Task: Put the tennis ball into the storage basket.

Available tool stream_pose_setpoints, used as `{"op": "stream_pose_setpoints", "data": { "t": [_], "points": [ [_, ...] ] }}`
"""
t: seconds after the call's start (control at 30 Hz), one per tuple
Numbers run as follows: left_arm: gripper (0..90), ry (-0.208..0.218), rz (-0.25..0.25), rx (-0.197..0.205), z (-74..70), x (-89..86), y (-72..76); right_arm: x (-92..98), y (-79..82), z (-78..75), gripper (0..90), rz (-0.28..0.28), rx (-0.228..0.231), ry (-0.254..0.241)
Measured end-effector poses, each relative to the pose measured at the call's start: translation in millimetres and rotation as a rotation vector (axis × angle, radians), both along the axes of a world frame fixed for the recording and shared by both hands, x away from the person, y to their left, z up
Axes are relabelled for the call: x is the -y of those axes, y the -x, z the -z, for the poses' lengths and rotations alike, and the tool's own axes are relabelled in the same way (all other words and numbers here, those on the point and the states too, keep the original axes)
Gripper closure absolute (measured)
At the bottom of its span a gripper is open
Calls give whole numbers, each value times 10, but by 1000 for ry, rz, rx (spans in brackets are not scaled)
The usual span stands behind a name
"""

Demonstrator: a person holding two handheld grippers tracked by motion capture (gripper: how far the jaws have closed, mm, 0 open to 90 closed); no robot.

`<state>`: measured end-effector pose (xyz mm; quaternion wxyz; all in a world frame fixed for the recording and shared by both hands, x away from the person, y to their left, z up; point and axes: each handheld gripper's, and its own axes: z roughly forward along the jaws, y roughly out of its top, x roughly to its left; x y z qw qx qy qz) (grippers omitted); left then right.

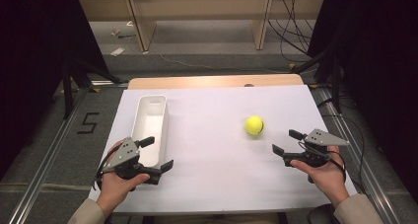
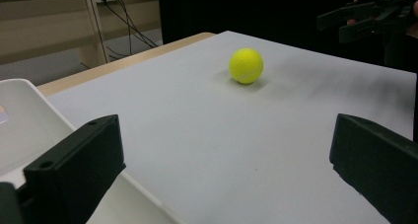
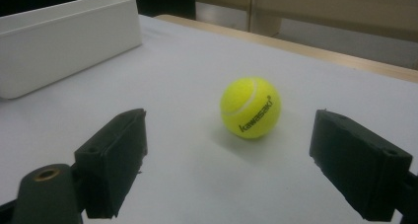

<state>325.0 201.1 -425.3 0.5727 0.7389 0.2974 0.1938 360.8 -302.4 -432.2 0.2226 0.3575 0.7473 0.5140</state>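
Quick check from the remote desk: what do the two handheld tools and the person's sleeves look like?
Both tools are black with two blocky black jaws; the left tool and right tool each carry a grey three-cornered plate with small dark holes. A dark cable loops beside each hand. A brass-coloured fastener shows near a jaw in the right gripper view. The sleeves are beige.

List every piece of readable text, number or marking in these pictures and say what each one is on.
"kawasaki": black print on the yellow tennis ball, read in the right gripper view.
"5": dark mark on the grey floor left of the table, read in the high view.
The white tray carries no print that can be seen.
The left gripper and right gripper show no labels.
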Motion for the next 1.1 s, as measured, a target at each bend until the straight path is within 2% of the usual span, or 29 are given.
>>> {"op": "stream_pose_setpoints", "data": {
  "t": [0.3, 0.7, 1.1],
  "points": [
    [0, -3, 5, 7, -6, -4, 12, -52, -24, 6, 148, 5, -6, 20],
    [0, -5, 4, 5, -7, 9, 17, -148, -206, 15, 121, 14, -7, 47],
    [0, -4, 5, 7, -10, 6, 19, -318, -515, 68, 102, 16, -26, 75]
  ]
}}
